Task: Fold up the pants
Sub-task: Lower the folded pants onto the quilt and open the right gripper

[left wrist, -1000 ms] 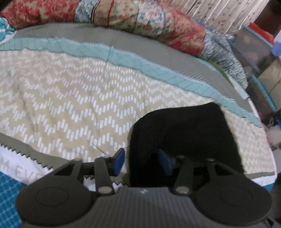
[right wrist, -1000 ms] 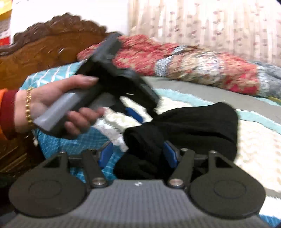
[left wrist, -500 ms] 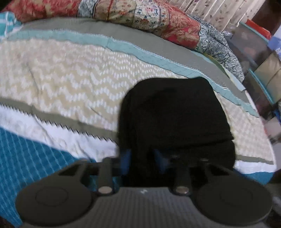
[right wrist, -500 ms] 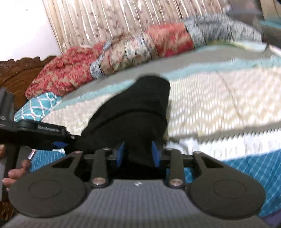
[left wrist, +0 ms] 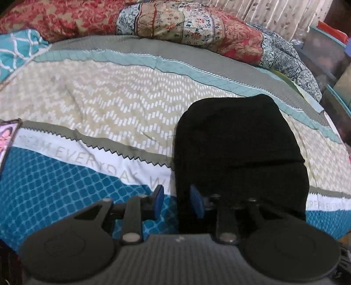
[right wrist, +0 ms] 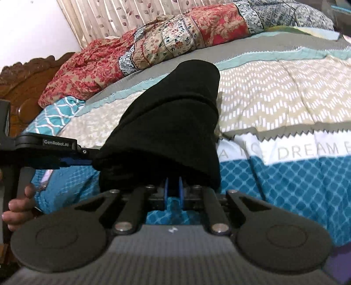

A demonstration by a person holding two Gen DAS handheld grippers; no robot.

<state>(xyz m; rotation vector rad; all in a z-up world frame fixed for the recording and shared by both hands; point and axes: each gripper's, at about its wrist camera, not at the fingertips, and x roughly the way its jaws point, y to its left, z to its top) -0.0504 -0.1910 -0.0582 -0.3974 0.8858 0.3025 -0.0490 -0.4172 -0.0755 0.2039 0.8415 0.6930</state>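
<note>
The black pants (left wrist: 239,153) lie folded into a thick bundle on the patterned bedspread (left wrist: 98,105). My left gripper (left wrist: 176,200) is open at the bundle's near left edge, its right pad against the fabric and its left pad over the blue quilt. In the right wrist view the pants (right wrist: 171,122) slope away from me. My right gripper (right wrist: 173,190) is shut, its blue pads nearly together just under the near hem of the bundle; I cannot tell whether fabric is pinched. The left gripper (right wrist: 72,161) shows there from the side, touching the bundle's left end.
A rolled floral quilt (left wrist: 175,24) lies along the far side of the bed. A carved wooden headboard (right wrist: 24,83) stands at the left. A teal patterned pillow (right wrist: 54,114) sits near it. Curtains (right wrist: 122,15) hang behind. Furniture (left wrist: 329,57) stands past the right bed edge.
The left gripper has opened after closing on the pants' edge. The right gripper's jaws have narrowed from gripping width to almost together. The bundle has settled on the bed.
</note>
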